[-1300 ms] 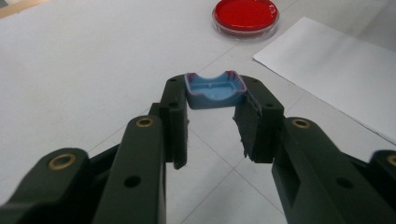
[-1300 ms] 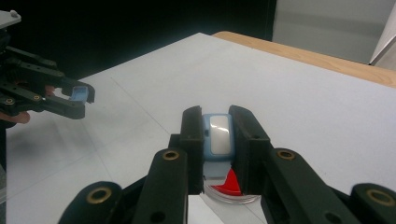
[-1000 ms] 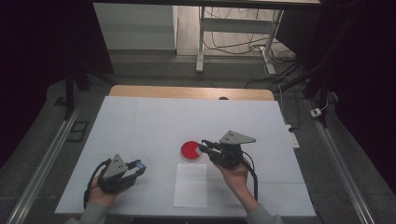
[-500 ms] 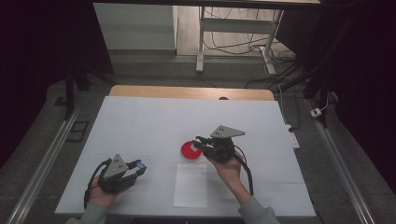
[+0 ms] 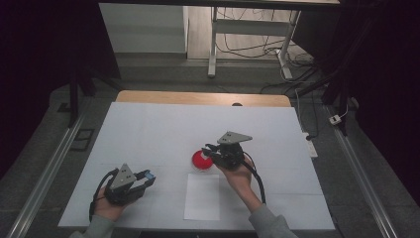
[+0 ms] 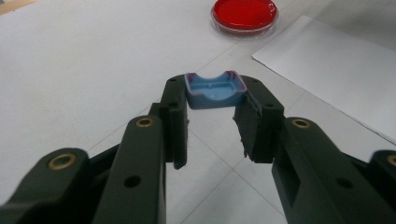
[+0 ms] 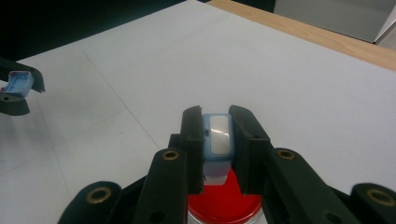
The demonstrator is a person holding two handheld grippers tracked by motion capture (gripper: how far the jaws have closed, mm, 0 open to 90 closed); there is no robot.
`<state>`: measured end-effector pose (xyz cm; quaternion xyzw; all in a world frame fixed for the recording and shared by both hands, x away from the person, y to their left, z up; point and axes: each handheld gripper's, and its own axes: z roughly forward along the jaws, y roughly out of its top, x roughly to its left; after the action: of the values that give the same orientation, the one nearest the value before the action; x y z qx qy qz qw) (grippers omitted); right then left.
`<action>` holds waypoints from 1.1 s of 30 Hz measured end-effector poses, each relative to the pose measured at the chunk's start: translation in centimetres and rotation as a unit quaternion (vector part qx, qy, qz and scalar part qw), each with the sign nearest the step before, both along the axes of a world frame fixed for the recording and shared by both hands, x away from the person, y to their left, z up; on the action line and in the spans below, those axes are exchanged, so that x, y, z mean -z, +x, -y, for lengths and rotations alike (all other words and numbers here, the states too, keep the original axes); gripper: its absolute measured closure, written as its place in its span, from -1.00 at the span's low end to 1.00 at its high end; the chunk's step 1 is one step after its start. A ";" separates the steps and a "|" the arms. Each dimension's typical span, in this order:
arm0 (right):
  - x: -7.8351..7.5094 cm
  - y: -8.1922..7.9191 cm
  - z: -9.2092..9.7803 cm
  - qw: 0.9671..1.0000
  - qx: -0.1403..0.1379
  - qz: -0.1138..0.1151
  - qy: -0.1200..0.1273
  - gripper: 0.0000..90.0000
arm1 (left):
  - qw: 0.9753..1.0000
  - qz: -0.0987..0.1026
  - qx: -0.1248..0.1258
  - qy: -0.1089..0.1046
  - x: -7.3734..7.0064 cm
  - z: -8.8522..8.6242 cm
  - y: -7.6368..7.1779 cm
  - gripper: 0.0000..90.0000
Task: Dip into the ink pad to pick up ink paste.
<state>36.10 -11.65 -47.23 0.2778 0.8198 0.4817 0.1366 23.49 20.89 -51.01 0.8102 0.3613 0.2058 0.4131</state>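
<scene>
1. Since a second ago the right tongs (image 5: pixel 212 150) have slid toward nine o'clock and now hang over the red dish (image 5: pixel 201 160); the left tongs (image 5: pixel 146 176) have stayed put.
2. At the surface's (image 5: pixel 148 129) seven o'clock, the left tongs pinch a small blue cap (image 6: pixel 214 88) at their tips, hollow side up.
3. A white paper sheet (image 5: pixel 202 196) lies at six o'clock, just below the dish.
4. Near centre, the right tongs are closed on a pale blue case (image 7: pixel 218 137), its long axis running along the jaws, directly above the dish.
5. From the case, the cap lies toward eight o'clock, well apart; joining them would likely mean bringing the hands together.
</scene>
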 end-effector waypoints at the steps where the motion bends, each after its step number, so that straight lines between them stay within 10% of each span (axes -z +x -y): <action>1: 0.1 0.1 0.0 1.000 -0.002 -0.001 -0.001 0.67 | 1.000 0.000 0.000 0.000 0.0 0.0 0.0 0.45; 33: 2.1 1.4 -1.2 0.998 0.002 -0.022 -0.052 0.67 | 1.000 -0.005 0.003 0.003 0.2 0.1 0.1 0.45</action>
<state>37.53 -10.47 -49.31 0.2829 0.8458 0.4321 0.1335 23.60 20.81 -51.19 0.8135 0.3605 0.2014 0.4095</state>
